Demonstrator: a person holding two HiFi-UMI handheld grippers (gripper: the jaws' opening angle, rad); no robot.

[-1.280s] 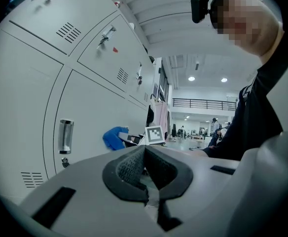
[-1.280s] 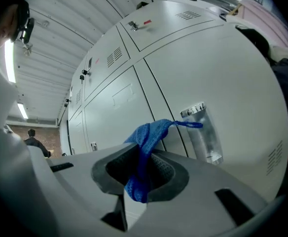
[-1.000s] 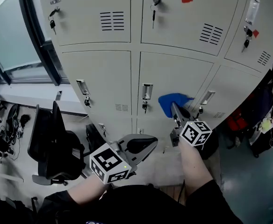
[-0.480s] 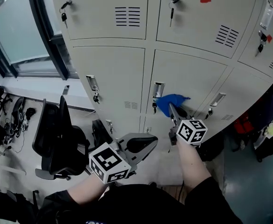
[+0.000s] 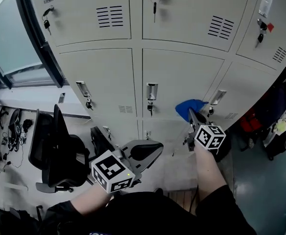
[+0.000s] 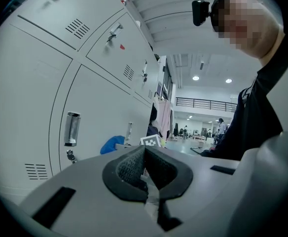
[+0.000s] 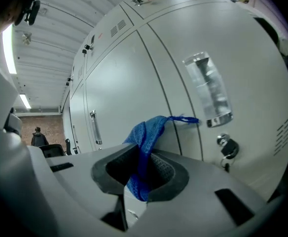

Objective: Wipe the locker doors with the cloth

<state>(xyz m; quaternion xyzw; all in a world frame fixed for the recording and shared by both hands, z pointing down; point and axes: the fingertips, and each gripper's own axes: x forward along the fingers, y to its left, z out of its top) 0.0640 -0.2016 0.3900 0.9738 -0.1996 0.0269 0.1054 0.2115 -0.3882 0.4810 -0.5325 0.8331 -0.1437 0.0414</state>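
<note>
The blue cloth [image 5: 188,107] is pressed against the low right part of the middle beige locker door [image 5: 182,75], beside the neighbouring door's handle [image 5: 217,98]. My right gripper [image 5: 191,113] is shut on the cloth; in the right gripper view the cloth [image 7: 146,132] rises from between the jaws of the right gripper [image 7: 143,158] and touches the door. My left gripper [image 5: 156,148] hangs low, away from the lockers, shut with nothing in it. In the left gripper view the left gripper [image 6: 144,153] has its pads together, and the cloth [image 6: 111,144] shows far off.
Keys hang from several locks [image 5: 154,6]. A black office chair [image 5: 59,148] stands on the floor at lower left, below a window [image 5: 8,38]. Bags and clothes [image 5: 279,116] crowd the right side by the lockers.
The right gripper slid the cloth first left towards the middle door's handle, then right to the door's right edge. The left gripper stayed put.
</note>
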